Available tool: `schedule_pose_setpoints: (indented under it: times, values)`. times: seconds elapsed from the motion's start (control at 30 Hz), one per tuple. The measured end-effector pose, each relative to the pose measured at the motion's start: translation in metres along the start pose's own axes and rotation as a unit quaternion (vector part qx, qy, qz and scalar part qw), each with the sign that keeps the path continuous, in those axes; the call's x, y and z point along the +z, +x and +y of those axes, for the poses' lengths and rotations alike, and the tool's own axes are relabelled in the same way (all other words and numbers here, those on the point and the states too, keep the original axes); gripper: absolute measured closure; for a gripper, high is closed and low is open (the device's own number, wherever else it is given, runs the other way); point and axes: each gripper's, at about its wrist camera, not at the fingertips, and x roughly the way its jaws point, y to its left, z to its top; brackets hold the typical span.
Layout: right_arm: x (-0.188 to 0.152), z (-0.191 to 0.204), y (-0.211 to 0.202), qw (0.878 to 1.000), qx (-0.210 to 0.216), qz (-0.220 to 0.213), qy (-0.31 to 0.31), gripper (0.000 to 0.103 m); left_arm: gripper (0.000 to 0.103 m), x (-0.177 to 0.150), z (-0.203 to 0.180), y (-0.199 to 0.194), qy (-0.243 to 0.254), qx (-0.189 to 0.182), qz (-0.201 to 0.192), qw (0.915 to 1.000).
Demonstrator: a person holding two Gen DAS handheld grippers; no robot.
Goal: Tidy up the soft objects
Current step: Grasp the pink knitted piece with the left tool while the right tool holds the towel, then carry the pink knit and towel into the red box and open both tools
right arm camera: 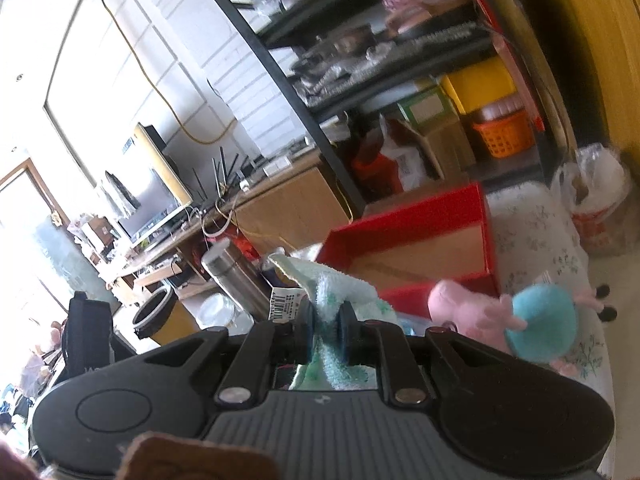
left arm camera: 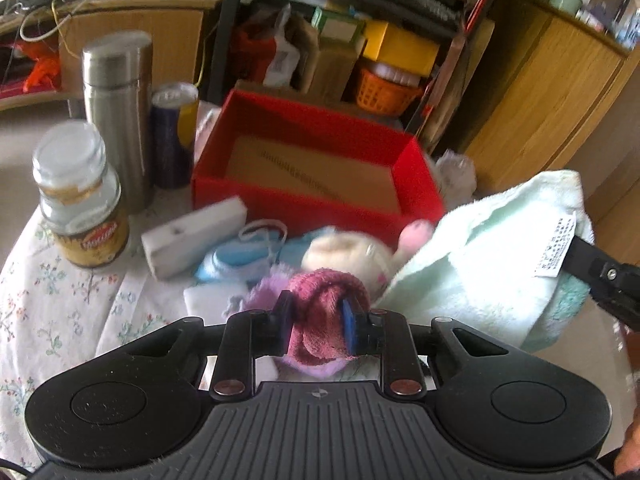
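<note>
My left gripper is shut on a dark pink knitted cloth above a purple fluffy item. My right gripper is shut on a mint green towel, also seen at the right of the left wrist view with its white label. A red box with a bare cardboard floor stands open behind them; it also shows in the right wrist view. A cream and pink plush toy and a blue soft item lie in front of the box. A pink plush with a teal body lies on the table.
A glass jar, a steel flask and a can stand left of the box. A white block lies near the jar. A floral cloth covers the table. Cluttered shelves stand behind.
</note>
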Motion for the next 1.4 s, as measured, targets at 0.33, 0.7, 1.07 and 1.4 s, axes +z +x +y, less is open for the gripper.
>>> schedule_pose_setpoints:
  times: [0.33,0.7,1.07,1.4]
  values:
    - [0.028,0.008,0.003,0.998,-0.013,-0.052,-0.016,0.103,0.079,0.036,-0.016,-0.016,-0.008,-0.023,-0.062,0.9978]
    - [0.059,0.011,0.027,0.996,-0.025,-0.081,-0.042,0.103,0.079,0.078,-0.017,-0.001,-0.014,-0.003,-0.097,0.9952]
    - [0.093,-0.001,0.080,0.994,-0.058,-0.076,-0.055,0.103,0.078,0.116,-0.008,0.042,-0.020,0.029,-0.093,0.9950]
    - [0.102,-0.028,0.126,0.993,-0.099,-0.047,-0.040,0.103,0.078,0.134,0.006,0.073,-0.032,0.058,-0.083,0.9944]
